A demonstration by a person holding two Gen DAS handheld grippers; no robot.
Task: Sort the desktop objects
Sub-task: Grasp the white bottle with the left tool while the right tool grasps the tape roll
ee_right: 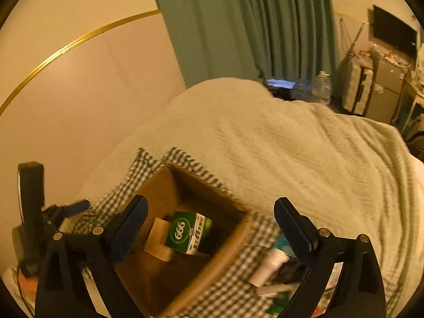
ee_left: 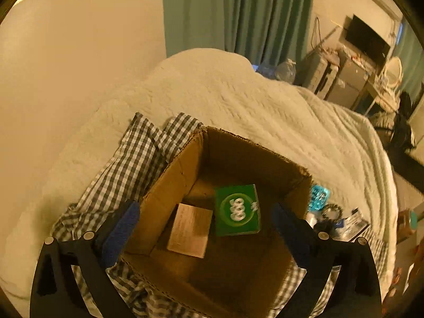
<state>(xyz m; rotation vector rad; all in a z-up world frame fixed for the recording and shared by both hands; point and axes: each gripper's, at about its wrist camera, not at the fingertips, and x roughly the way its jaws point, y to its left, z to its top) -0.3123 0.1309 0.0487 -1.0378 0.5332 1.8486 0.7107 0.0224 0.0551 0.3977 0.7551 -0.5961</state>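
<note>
An open cardboard box [ee_left: 169, 188] [ee_right: 233, 241] sits on a checked cloth [ee_left: 127, 164] [ee_right: 238, 286] on the bed. Inside it are a green carton marked 999 [ee_left: 237, 209] [ee_right: 185, 232] and a pale tan box [ee_left: 190, 229] [ee_right: 159, 238]. My left gripper [ee_left: 204, 225] hangs open over the cardboard box, its blue-padded fingers spread wide, nothing between them. My right gripper [ee_right: 209, 217] is open too, above the box's right side, holding nothing. Loose items lie right of the box: a white tube [ee_right: 267, 266] and a blue glittery thing [ee_left: 319, 197].
A cream quilt [ee_left: 265, 111] [ee_right: 291, 145] covers the bed beyond the box. A green curtain [ee_left: 238, 13] and a wall stand behind. A black stand [ee_right: 30, 201] rises at the left. Small clutter [ee_left: 341, 222] lies right of the box.
</note>
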